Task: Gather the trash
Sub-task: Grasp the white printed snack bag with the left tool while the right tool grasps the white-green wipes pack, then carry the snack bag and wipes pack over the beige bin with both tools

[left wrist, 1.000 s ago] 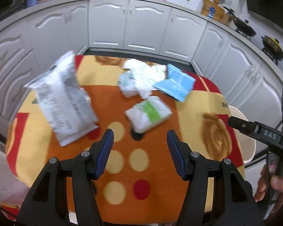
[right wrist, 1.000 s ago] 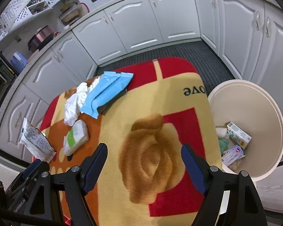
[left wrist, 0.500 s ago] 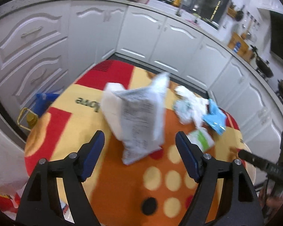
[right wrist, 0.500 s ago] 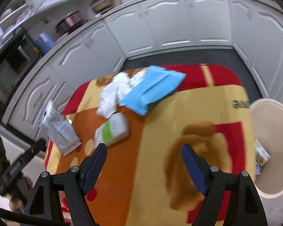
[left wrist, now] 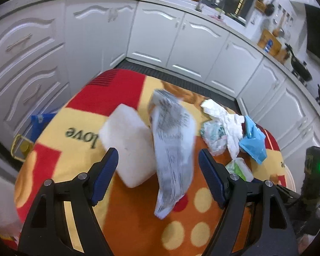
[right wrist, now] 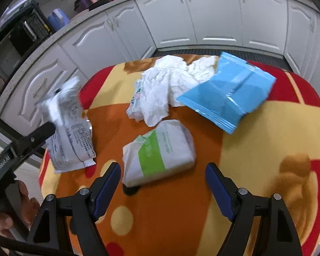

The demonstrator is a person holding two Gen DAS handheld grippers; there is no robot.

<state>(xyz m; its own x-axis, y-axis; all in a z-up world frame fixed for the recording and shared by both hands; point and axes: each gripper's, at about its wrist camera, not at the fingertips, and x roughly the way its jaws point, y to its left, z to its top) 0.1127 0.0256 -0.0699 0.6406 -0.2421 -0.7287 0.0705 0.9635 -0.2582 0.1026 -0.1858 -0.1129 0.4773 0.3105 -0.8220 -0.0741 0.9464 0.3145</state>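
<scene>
A low table under a red, yellow and orange patterned cloth (right wrist: 256, 140) fills the middle of both views. On it lie a grey printed bag (right wrist: 68, 132) at left, crumpled white tissue (right wrist: 160, 87) at upper centre, a blue packet (right wrist: 228, 93) at upper right, a green-and-white pack (right wrist: 160, 149) in the centre, and what seems a white block (left wrist: 128, 145), blurred.

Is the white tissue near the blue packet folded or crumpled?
Crumpled. In the right wrist view the white tissue lies in an irregular wrinkled heap on the table cover, one edge tucked under the blue packet.
</scene>
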